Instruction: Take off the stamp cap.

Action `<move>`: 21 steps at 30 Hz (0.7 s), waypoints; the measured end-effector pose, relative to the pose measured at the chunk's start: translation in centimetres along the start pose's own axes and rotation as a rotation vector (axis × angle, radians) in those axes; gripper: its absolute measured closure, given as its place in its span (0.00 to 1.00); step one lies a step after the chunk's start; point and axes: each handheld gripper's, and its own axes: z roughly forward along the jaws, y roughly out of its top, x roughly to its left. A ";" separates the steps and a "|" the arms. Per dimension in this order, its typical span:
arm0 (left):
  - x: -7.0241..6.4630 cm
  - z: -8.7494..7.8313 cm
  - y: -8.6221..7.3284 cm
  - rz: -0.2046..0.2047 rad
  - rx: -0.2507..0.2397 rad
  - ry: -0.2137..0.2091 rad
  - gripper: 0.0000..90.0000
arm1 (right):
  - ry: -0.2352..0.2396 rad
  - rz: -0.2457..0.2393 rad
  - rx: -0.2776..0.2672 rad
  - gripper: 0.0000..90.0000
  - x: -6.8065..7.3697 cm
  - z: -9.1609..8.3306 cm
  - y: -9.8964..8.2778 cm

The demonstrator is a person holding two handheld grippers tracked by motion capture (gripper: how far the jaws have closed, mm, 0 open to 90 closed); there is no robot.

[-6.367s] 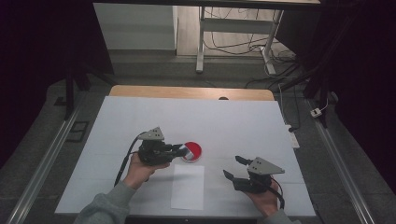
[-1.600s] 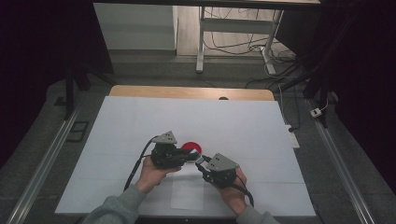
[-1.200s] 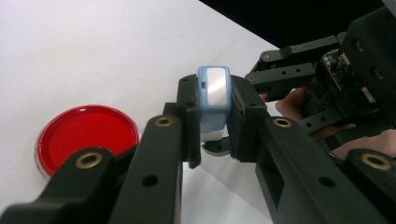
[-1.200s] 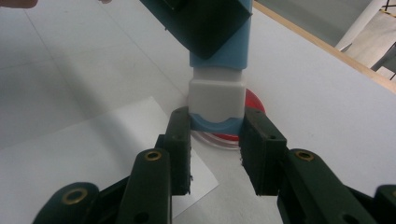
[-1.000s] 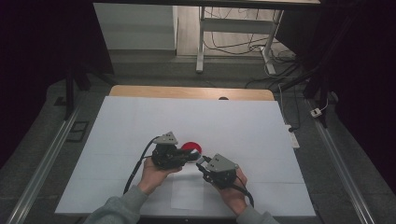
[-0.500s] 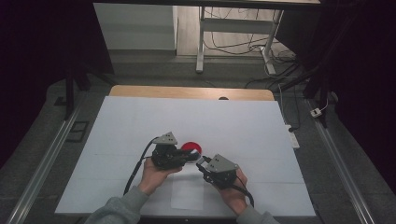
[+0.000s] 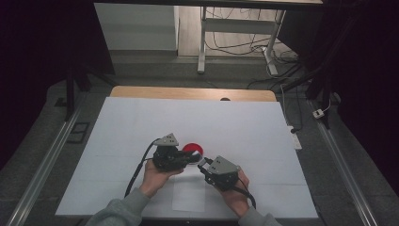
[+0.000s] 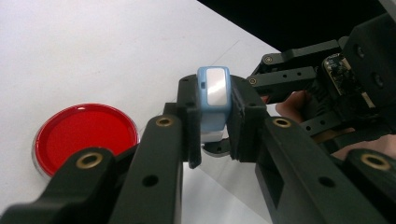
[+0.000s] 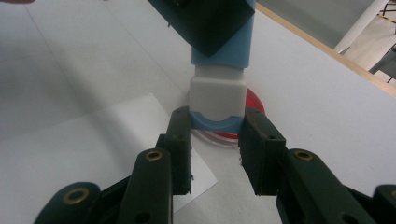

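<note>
I am clamping the left hand-held gripper [image 8: 212, 140] on the blue stamp body [image 8: 213, 95] at frame centre, while the right hand-held gripper [image 9: 215, 140] is gripping its blue cap [image 9: 217, 122], likely for separating them beside the red dish [image 8: 84, 135].

Low centre of the high view: our left gripper [image 7: 192, 159] and right gripper [image 7: 201, 165] meet tip to tip, both jaws clamped, forearms entering from the bottom edge.

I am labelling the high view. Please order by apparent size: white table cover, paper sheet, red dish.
1. White table cover, by far the largest.
2. Paper sheet, partly under the hands.
3. Red dish, smallest, partly hidden by the left gripper.
</note>
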 end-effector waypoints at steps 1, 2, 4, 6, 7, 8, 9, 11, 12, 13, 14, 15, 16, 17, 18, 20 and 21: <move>0.0 0.0 0.0 -0.001 -0.001 -0.001 0.85 | 0.000 -0.005 0.003 0.73 0.0 0.0 0.0; 0.0 0.0 0.0 -0.002 -0.003 -0.003 0.85 | 0.000 -0.007 0.002 0.73 0.0 -0.1 0.0; 0.0 -0.1 0.0 -0.004 -0.003 -0.005 0.85 | -0.001 -0.007 -0.002 0.73 0.0 -0.1 0.1; 0.1 -0.1 0.0 -0.006 -0.004 -0.006 0.85 | -0.002 -0.004 -0.003 0.73 0.0 -0.1 0.1; 0.1 -0.1 0.0 -0.007 -0.006 -0.006 0.85 | -0.002 0.002 -0.009 0.73 0.0 -0.1 0.0; 0.1 -0.1 0.0 -0.009 -0.008 -0.006 0.85 | -0.003 0.007 -0.012 0.73 0.0 -0.1 0.0; 0.1 -0.1 0.0 -0.009 -0.008 -0.007 0.85 | -0.004 0.014 -0.015 0.73 0.0 -0.1 0.0; 0.0 -0.1 0.0 -0.010 -0.017 -0.004 0.85 | -0.008 0.022 -0.023 0.73 0.1 -0.1 -0.1; 0.0 -0.1 0.0 -0.008 -0.022 -0.001 0.85 | -0.011 0.027 -0.024 0.73 0.1 -0.1 0.0; -0.1 -0.1 0.0 -0.005 -0.027 0.003 0.85 | -0.013 0.030 -0.026 0.73 0.1 -0.2 0.0; -0.2 -0.1 0.0 -0.005 -0.030 0.003 0.85 | -0.021 0.031 -0.025 0.73 0.1 -0.2 0.0; -0.2 -0.1 0.0 -0.006 -0.029 0.003 0.85 | -0.016 0.040 -0.035 0.73 0.1 -0.2 -0.1; -0.1 -0.1 0.0 -0.010 -0.032 0.002 0.85 | -0.018 0.041 -0.033 0.73 0.0 -0.2 -0.1; -0.1 -0.1 0.0 -0.008 -0.032 0.001 0.85 | -0.016 0.047 -0.037 0.73 0.0 -0.2 -0.1; -0.1 -0.1 0.0 -0.008 -0.030 0.001 0.85 | -0.018 0.046 -0.034 0.73 0.1 -0.2 -0.1; -0.1 -0.1 0.0 -0.007 -0.029 0.002 0.85 | -0.017 0.042 -0.035 0.73 0.1 -0.2 -0.1; -0.1 -0.1 0.0 -0.008 -0.028 0.001 0.85 | -0.016 0.037 -0.032 0.73 0.1 -0.2 -0.1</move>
